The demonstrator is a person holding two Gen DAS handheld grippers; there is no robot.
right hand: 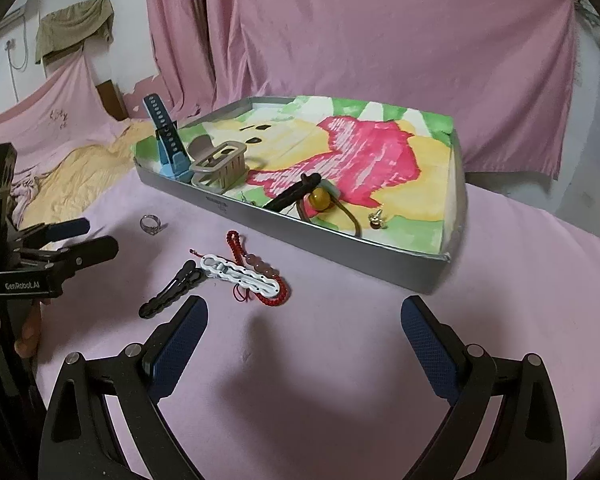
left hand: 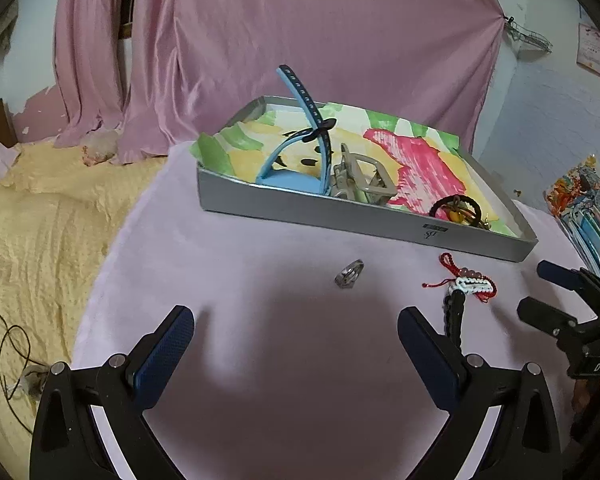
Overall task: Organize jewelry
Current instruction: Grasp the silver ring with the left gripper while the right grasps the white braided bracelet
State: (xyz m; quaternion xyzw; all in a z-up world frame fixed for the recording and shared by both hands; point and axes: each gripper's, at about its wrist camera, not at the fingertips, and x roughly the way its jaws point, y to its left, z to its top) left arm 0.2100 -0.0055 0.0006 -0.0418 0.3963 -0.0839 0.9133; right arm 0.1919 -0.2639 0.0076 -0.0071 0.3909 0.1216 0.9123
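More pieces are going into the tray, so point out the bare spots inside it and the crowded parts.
Free: the pink-and-yellow middle and far half of the tray, beyond the hair tie. Crowded: the near-left corner with the blue watch and the grey claw clip, and the near wall by the hair tie and the small earring.

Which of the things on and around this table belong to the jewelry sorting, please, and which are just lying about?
For the job: tray; ring; red bracelet; white clip; black clip; blue watch, claw clip, hair tie, earring already in the tray.

Lying about: pink curtain; yellow blanket; colourful packet; cord.
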